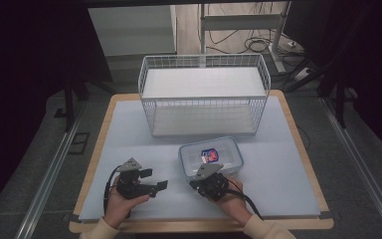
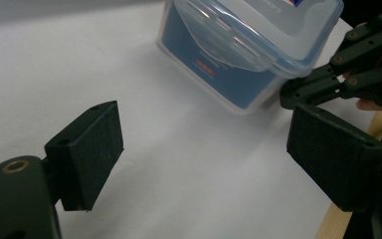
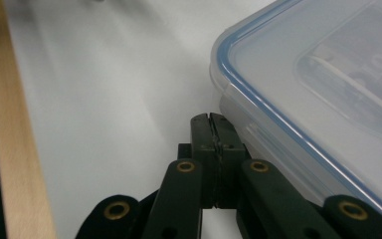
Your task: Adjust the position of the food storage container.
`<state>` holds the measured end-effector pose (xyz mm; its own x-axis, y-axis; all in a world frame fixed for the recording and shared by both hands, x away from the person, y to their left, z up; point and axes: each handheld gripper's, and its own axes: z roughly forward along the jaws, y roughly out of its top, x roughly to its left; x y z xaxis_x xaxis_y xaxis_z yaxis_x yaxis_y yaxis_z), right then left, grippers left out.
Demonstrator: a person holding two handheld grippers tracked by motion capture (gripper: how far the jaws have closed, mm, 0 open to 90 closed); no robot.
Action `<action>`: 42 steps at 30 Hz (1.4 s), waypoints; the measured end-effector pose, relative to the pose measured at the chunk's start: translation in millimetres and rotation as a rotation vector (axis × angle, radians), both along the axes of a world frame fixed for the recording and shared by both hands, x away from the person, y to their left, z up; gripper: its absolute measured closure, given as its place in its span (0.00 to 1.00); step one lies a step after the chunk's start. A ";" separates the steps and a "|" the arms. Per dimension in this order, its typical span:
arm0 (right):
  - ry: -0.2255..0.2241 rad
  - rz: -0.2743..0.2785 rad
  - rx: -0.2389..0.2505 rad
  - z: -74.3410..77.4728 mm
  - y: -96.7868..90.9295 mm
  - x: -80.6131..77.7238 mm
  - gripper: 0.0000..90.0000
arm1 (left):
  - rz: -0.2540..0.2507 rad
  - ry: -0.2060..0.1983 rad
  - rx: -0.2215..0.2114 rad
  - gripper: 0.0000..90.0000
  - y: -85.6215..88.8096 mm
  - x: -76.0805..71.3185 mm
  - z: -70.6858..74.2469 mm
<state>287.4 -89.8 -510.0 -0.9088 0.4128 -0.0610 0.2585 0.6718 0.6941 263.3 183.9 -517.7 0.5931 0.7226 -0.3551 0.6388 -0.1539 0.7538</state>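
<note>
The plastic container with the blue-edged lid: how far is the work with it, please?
Done: nothing visibly; the container sits lidded on the table, outside the wire basket. In hand: the right gripper, jaws shut, is at its near wall; the left gripper waits open. Left: probably grasping and moving it.

Box: a clear plastic food box [image 1: 210,155] with rounded corners, rectangular, lying flat on the white table cover [image 1: 129,129].
Lid: see-through lid [image 3: 323,74] with a blue seal around its rim, pressed on and closed, its top face level.
Label: a blue paper label [image 2: 214,64] shows through the near wall, with a small red mark on it; a red and blue patch [image 1: 210,155] shows through the lid.
Place: near the middle of the table, a little to the right, just on the near side of the white wire basket [image 1: 204,94], not touching it.
</note>
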 end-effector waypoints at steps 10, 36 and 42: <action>-0.037 -0.053 0.025 -4.0 20.6 10.5 1.00 | 0.007 0.006 0.001 0.16 0.9 0.9 -1.5; 0.009 -0.303 0.204 18.3 -163.3 -3.6 1.00 | 0.030 0.017 0.018 0.16 1.3 3.2 -2.9; 0.078 -0.412 0.247 10.0 -196.0 10.5 0.98 | 0.034 0.024 0.022 0.16 2.2 4.5 -4.1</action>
<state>297.9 -285.7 -500.1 -0.6648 0.7327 0.1456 0.5260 0.3206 0.7877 267.8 186.1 -521.8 0.5593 0.7501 -0.3529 0.6617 -0.1477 0.7350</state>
